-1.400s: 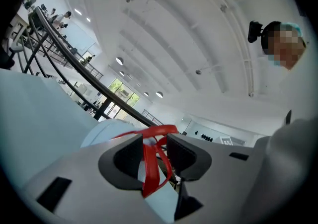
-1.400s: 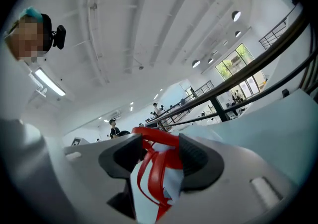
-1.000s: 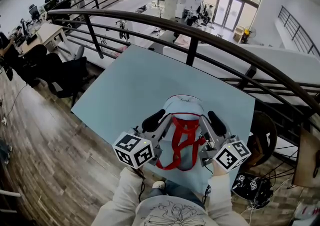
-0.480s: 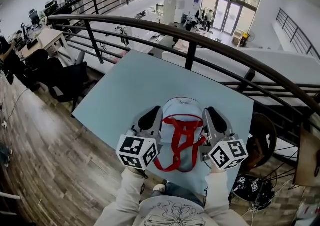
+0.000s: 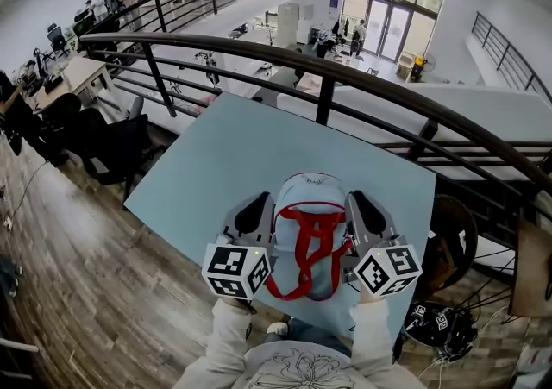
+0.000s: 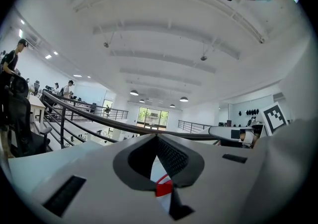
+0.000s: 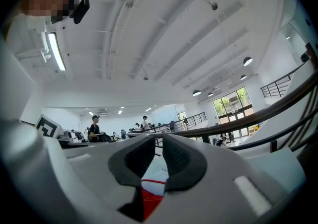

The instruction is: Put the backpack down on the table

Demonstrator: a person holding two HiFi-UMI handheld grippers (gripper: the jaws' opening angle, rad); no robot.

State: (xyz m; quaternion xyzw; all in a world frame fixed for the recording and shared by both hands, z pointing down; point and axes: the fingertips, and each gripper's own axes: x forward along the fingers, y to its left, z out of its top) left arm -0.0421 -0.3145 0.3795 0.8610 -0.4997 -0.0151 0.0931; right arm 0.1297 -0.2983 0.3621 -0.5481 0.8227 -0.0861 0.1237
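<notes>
A light blue backpack (image 5: pixel 309 199) with red straps (image 5: pixel 312 239) lies on the pale blue table (image 5: pixel 220 154), close to its near edge. My left gripper (image 5: pixel 255 211) is at the pack's left side and my right gripper (image 5: pixel 363 210) at its right side. In the left gripper view the left gripper (image 6: pixel 157 139) has its pads together, pinching a bit of red trim (image 6: pixel 164 188). In the right gripper view the right gripper (image 7: pixel 159 142) is closing, with a narrow slit between the pads and red fabric (image 7: pixel 149 199) caught low between them.
A dark curved railing (image 5: pixel 328 68) runs just beyond the table's far edge, with a drop behind it. A black office chair (image 5: pixel 112 144) stands on the wood floor to the left. People sit at desks (image 5: pixel 73 68) far left. The person's torso is at the table's near edge.
Both grippers went from wide open beside the backpack to closed against its sides. The left one shifted slightly; the pack looks a little more upright.
</notes>
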